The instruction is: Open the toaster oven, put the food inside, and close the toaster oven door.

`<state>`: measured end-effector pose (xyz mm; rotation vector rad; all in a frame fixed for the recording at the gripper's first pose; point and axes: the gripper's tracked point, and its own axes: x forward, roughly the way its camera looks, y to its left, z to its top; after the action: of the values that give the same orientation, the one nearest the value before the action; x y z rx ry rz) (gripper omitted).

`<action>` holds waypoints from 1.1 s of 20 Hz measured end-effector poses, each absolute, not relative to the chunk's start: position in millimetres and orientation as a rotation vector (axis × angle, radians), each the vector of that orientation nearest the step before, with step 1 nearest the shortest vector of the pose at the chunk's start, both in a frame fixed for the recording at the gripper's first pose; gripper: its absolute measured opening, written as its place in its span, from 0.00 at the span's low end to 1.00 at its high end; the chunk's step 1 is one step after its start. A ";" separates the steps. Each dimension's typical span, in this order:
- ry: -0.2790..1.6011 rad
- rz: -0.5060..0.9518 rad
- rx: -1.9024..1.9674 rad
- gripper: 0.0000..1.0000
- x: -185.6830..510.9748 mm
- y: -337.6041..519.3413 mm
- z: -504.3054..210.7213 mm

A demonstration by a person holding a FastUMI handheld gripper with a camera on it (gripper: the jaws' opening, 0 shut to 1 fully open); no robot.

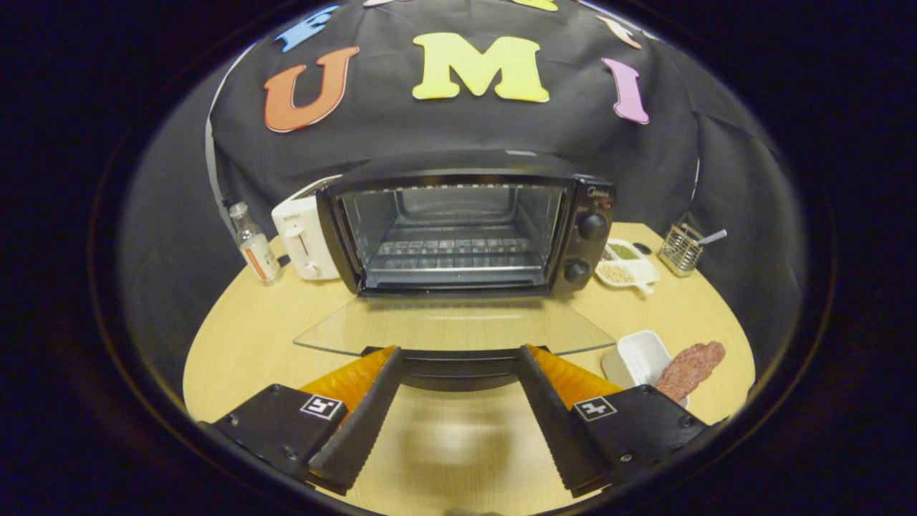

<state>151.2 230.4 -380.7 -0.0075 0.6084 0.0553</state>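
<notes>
Toaster oven (pixel 458 233) door (pixel 451 326) lies open; hand-held gripper (pixel 458 358) spread wide, empty, fingertips at its handle (pixel 458 367).

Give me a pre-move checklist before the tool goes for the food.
1. Oven door down flat: ok.
2. Rack bare, room for food: ok.
3. Tool open, holding nothing: ok.
4. Fingertips at the door handle; touching it or not: cannot tell.
5. Meat on white tray, right of the tool, beside the door: ok.
6. Meat's near end hidden behind the right finger: cannot tell.
</notes>
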 end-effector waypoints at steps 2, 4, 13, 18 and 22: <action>0.633 0.053 -0.015 1.00 146.2 228.8 -399.4; 0.672 0.052 -0.011 1.00 144.2 227.0 -416.7; 0.729 0.052 -0.028 0.99 145.2 226.8 -440.1; 0.703 0.093 -0.036 0.99 140.3 221.3 -425.5; 0.659 0.091 -0.061 0.99 130.5 186.9 -398.1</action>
<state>130.5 186.9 -398.1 -0.0606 0.6586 0.0911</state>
